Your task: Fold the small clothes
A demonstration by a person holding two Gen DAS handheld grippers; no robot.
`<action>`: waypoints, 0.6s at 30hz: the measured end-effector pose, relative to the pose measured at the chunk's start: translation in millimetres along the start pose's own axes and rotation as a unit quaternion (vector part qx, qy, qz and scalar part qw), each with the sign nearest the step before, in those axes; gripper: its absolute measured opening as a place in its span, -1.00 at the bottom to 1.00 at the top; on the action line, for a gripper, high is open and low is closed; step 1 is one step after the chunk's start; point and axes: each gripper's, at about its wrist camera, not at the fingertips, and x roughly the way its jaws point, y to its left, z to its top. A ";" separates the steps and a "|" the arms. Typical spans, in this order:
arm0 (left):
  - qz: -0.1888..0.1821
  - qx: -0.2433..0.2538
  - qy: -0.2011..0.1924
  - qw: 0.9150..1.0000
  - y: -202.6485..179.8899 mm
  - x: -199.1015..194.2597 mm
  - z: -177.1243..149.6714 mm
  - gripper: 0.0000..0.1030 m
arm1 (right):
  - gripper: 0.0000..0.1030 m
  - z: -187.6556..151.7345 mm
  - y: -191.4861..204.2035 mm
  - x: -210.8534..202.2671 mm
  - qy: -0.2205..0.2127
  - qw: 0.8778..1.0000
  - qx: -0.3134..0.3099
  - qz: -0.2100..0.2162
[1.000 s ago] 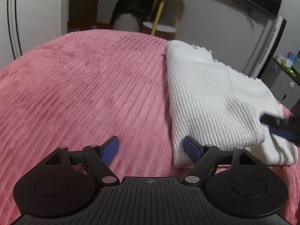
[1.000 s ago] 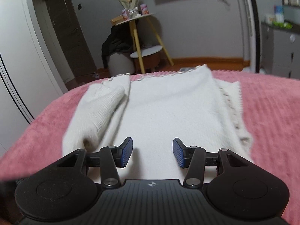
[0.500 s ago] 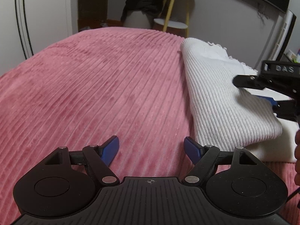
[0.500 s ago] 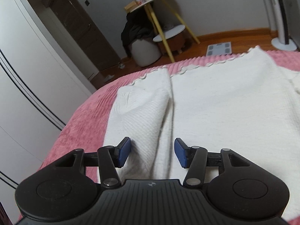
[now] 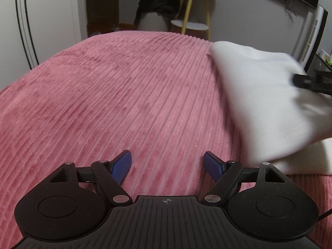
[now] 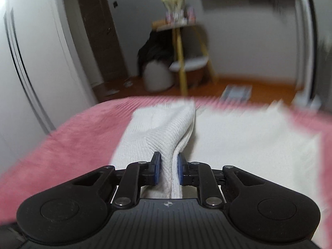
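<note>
A white ribbed knit garment (image 6: 238, 143) lies on the pink ribbed bedspread (image 5: 116, 95). My right gripper (image 6: 167, 170) is shut on the garment's folded sleeve (image 6: 172, 132) and lifts it off the body of the garment. In the left wrist view the garment (image 5: 261, 103) is at the right, blurred, with the right gripper (image 5: 311, 82) on it. My left gripper (image 5: 167, 164) is open and empty over bare bedspread, left of the garment.
Beyond the bed's far edge stand a yellow-legged side table (image 5: 193, 8), a white basket with dark clothes (image 6: 157, 70) and a scale (image 6: 236, 92) on the wooden floor. White wardrobe doors (image 6: 31, 66) are at the left.
My right gripper closed on the folded sleeve and raised it. My left gripper stayed open and drifted left, away from the garment.
</note>
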 end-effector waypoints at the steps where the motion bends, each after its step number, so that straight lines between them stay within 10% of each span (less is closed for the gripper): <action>1: 0.001 0.002 0.000 1.000 -0.8 0.0 -0.4 0.61 | -0.70 -0.2 -2.1 -7.2 -0.013 1.000 -0.016 -0.023; 7: 0.007 0.011 -0.002 1.000 -5.2 0.8 -3.0 0.66 | -0.65 -19.6 -28.7 -14.2 -0.022 0.978 -0.108 -0.177; 12: 0.006 0.005 -0.002 1.000 -4.3 0.6 -2.2 0.68 | -0.38 -16.1 -85.3 -21.6 0.018 0.994 0.073 -0.076; 18: 0.005 0.011 -0.005 1.000 -9.0 -0.6 -4.3 0.73 | -0.27 -17.0 -120.1 -14.9 0.043 0.980 0.193 0.009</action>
